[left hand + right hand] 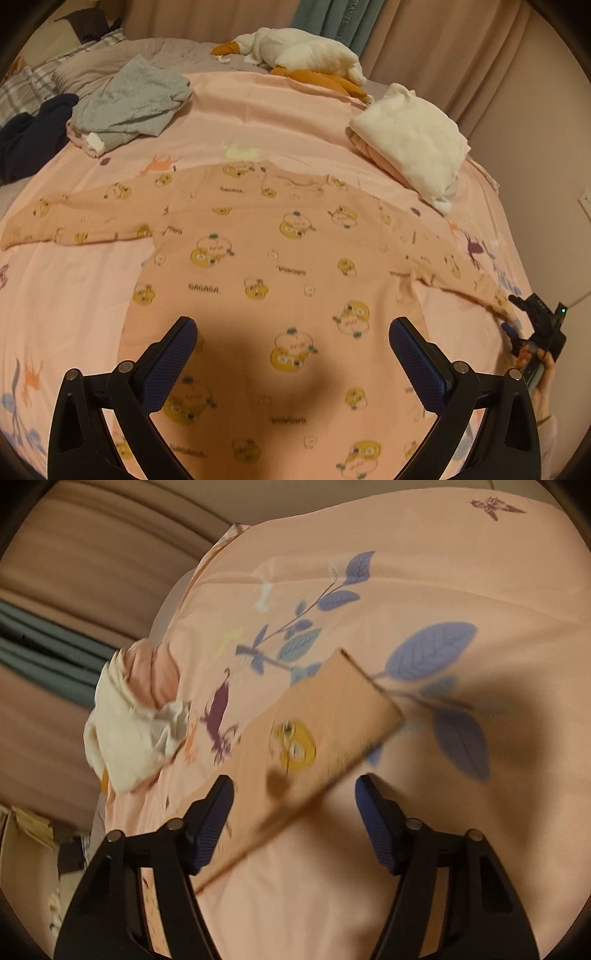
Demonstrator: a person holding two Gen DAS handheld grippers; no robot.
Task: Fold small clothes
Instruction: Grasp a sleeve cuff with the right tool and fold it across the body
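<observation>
A peach long-sleeved top (258, 266) with yellow cartoon prints lies spread flat on the pink bedsheet (66, 295), sleeves out to both sides. My left gripper (291, 354) is open and empty, hovering over the top's lower body. In the left wrist view my right gripper (532, 325) is at the end of the right sleeve (480, 291). In the right wrist view the right gripper (295, 805) is open, and the sleeve end (314, 731) lies between and ahead of its fingers, not pinched.
A folded white and pink stack (413, 147) sits at the far right, also seen in the right wrist view (129, 720). A grey folded pile (125, 103), dark clothes (29, 144) and a plush goose (303, 55) lie at the back. Curtains (424, 44) stand behind the bed.
</observation>
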